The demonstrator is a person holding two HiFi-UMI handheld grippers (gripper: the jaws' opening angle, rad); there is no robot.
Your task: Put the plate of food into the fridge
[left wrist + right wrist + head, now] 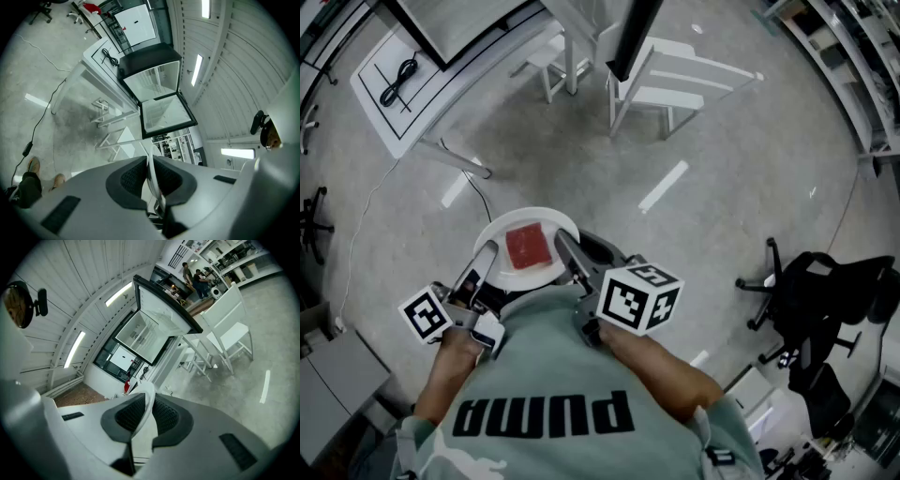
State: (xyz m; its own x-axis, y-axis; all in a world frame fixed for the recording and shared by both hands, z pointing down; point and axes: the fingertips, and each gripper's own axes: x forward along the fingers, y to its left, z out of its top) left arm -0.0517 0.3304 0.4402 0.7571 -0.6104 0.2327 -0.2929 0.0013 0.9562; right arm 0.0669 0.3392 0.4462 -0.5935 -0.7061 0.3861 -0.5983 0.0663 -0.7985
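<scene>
Carrying the white plate (504, 232) before the chest, well short of the open fridge (152, 77). The left gripper (484, 269) and right gripper (569, 255) pinch opposite rims. Judged rigid, slick and breakable. Keep it level or the food (527, 247) slides.

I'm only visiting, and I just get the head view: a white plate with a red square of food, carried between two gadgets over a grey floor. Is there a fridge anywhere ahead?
Observer: Yes. The left gripper view shows the fridge straight ahead, with its door swung open.
Operator: Is the plate really gripped, or just resting there?
Observer: Gripped. In its own view, the left gripper has its fingers shut on the rim of the plate.
Operator: And the other side?
Observer: The same. The right gripper view shows the right gripper clamped on the opposite rim.
</scene>
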